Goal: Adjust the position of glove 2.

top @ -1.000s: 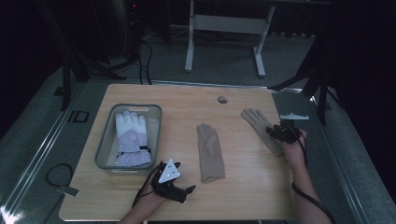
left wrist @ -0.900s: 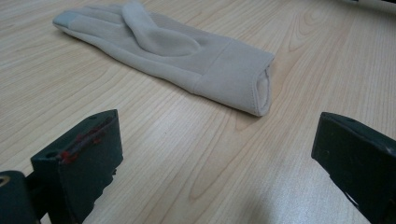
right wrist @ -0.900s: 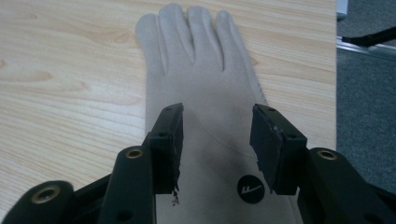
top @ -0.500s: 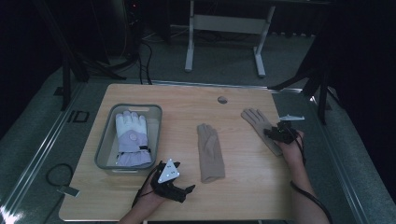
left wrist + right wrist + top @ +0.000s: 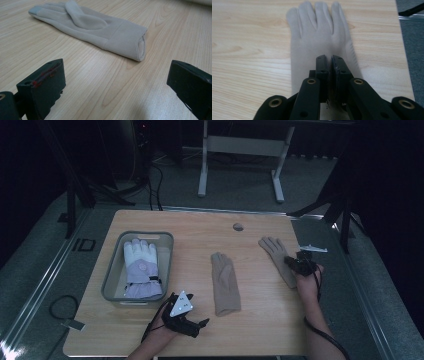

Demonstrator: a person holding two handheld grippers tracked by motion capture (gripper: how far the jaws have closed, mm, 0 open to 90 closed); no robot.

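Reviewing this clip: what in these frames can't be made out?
- Right claw: jaws pressed together over the right beige glove in the right gripper view; whether fabric is pinched is hidden by the jaws.
- That glove's cuff: covered by the claw in the high view.
- Small round mark on the table: too small to identify.
- Grey bin: anything beneath the white glove is hidden.

Two beige gloves (image 5: pixel 225 283) (image 5: pixel 278 259), one white glove (image 5: pixel 141 267), one bin (image 5: pixel 111 275).

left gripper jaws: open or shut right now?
Open. In the left gripper view the left gripper's two black jaws stand far apart over bare wooden table, short of the beige knit glove's cuff.
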